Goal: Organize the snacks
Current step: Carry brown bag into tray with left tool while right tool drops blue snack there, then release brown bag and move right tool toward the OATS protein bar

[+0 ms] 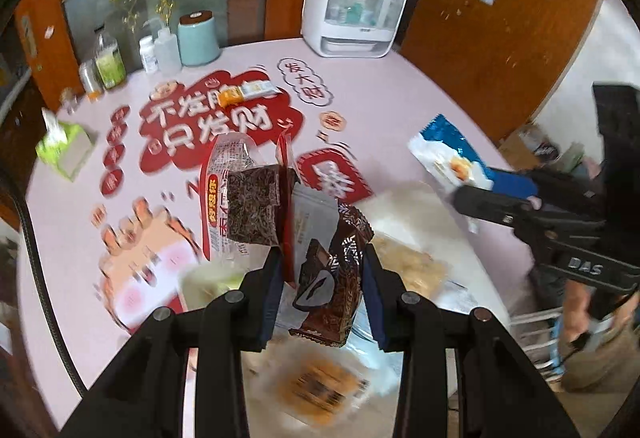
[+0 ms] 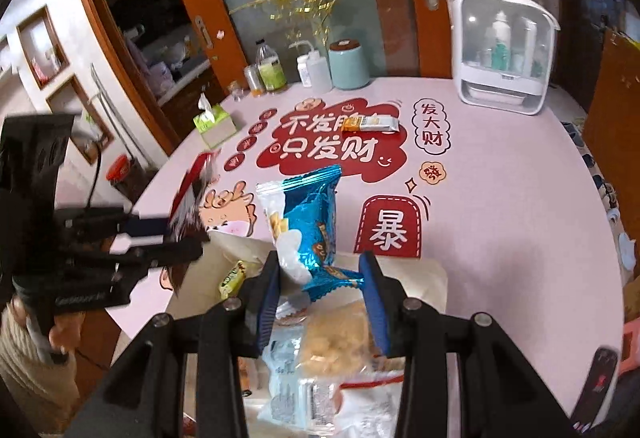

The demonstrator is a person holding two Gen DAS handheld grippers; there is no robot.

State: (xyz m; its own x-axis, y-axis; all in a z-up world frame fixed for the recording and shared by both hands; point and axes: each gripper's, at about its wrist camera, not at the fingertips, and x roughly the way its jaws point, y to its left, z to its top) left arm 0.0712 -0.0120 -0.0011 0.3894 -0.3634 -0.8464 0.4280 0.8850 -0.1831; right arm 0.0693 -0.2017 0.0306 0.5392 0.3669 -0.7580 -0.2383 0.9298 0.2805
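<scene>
Snack packets are lifted above a white box (image 2: 404, 274) at the near edge of the pink table (image 2: 500, 198). Left gripper (image 1: 322, 278) is clamped on a brown chocolate packet (image 1: 336, 278) and a red-edged packet (image 1: 244, 198) together; right gripper (image 2: 320, 278) is closed on a blue-and-white packet (image 2: 308, 222). Loose snacks fill the box beneath them. Beyond the box, mid-table, lies an orange-and-white bar (image 2: 370, 123); farther back stand a white cabinet (image 2: 500, 54) and a teal jar (image 2: 348, 64).
</scene>
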